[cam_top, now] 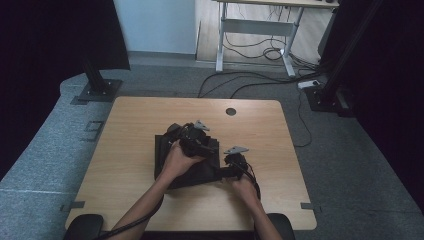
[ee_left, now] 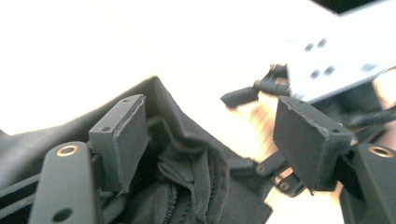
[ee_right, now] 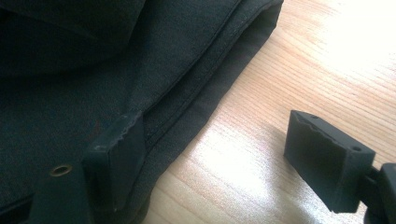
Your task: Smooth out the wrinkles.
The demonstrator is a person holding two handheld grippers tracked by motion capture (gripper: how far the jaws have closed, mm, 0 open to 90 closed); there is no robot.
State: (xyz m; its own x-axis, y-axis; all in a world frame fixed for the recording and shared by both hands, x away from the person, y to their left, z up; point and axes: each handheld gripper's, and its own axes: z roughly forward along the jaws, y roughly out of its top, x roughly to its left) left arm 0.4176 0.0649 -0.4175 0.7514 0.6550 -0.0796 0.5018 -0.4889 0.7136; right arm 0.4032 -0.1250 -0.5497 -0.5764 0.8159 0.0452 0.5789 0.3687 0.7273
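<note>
Pale wood grain covers the rectangular desk, which has rounded corners and a round cable hole near its far edge. Grey carpet runs around it, with black cables looping across the floor toward a second, white-framed table at the far side of the room. Black stands on flat base plates rise at far left and far right, and dark curtains close in both sides.

At the middle of the desk lies a black folded fabric garment, its stitched hems and seams plain in both gripper views. The left gripper is over the garment's middle; in the left gripper view its jaws stand released, with rumpled black cloth below and between them but not pinched. The right gripper is at the garment's near right corner; in the right gripper view its jaws are also apart, one pad over the cloth's hemmed edge and the other over bare wood, gripping nothing. Each gripper carries a grey three-cornered plate on top.

No brand, label or legible writing can be made out on the garment, the desk or the grippers.
</note>
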